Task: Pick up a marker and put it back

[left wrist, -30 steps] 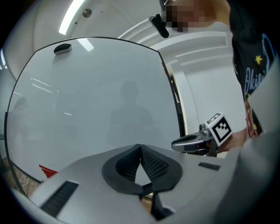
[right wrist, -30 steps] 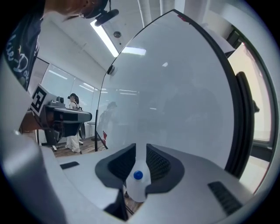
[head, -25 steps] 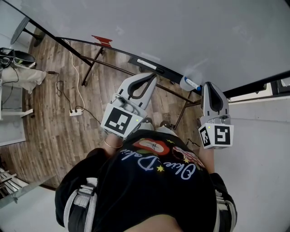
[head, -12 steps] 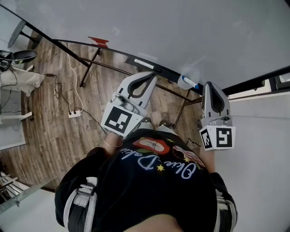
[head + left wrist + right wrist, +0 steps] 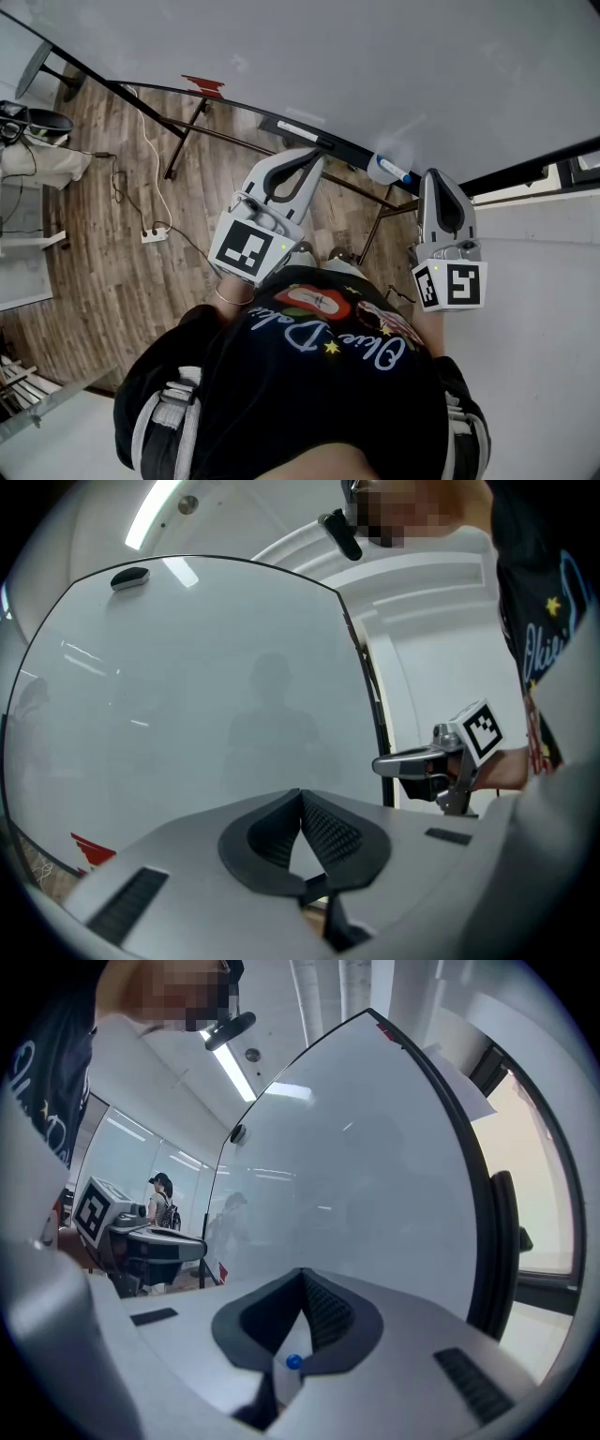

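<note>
Both pairs of jaws are closed tip to tip. The left gripper (image 5: 300, 794) holds nothing; through the teardrop gap behind its ribbed pads only the whiteboard (image 5: 187, 686) shows. The right gripper (image 5: 302, 1274) is likewise pinched together at the tips, and low in its gap sits the marker (image 5: 291, 1368), white with a blue end. That view does not settle whether the pads touch it.

From the head view the marker (image 5: 387, 171) lies at the whiteboard's lower black edge, just beside the right gripper's (image 5: 433, 180) nose, on its left. The left gripper (image 5: 309, 161) points at the tray (image 5: 300, 131) further along the same edge. The two grippers stand apart, with room between them. Open wooden floor (image 5: 112, 244) stretches to the left, crossed by a cable and a power strip (image 5: 157, 232).

Only the gripper views show the board's upper rim and each other's tool: the left gripper view catches the right gripper at the side, and the right gripper view shows a distant person (image 5: 161, 1199) past the board's black frame (image 5: 497, 1241).
</note>
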The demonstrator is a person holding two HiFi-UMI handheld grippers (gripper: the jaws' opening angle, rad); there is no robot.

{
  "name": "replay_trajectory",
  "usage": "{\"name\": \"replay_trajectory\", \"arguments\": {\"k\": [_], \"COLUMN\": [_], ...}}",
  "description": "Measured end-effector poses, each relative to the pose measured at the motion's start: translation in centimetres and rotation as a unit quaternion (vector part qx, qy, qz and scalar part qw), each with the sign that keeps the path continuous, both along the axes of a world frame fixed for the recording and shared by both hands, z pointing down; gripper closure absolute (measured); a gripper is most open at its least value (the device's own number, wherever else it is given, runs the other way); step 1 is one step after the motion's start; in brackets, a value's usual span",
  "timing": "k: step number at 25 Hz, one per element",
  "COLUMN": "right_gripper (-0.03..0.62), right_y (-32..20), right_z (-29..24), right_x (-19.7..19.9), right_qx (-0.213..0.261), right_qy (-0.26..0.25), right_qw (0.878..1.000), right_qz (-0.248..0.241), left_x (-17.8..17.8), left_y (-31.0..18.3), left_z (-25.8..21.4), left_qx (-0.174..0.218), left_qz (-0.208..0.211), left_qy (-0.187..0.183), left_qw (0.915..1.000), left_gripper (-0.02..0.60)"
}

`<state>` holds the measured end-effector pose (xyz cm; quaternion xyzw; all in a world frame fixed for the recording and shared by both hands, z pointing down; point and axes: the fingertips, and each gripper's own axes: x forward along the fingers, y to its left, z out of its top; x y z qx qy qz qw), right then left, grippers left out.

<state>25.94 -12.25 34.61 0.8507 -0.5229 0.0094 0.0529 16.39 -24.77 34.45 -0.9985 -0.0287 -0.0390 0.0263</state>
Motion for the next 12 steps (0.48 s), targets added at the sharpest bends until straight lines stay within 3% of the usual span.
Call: {"name": "replay_trajectory", "arguments": {"k": [12], "right_gripper": [0.594], "right_y": [0.30], "right_z": [0.06], "right_x": [-0.12], "right_qx": [0.003], "right_qy": [0.001], "right_qw": [1.000], "right_qz": [0.001], "left_x": [-0.13], "left_y": [0.30], "left_z": [0.13], "left_qx": [0.000], "left_qz": [0.000], "left_qy": [-0.001], "left_qw": [1.0000], "left_gripper": [0.578]}}
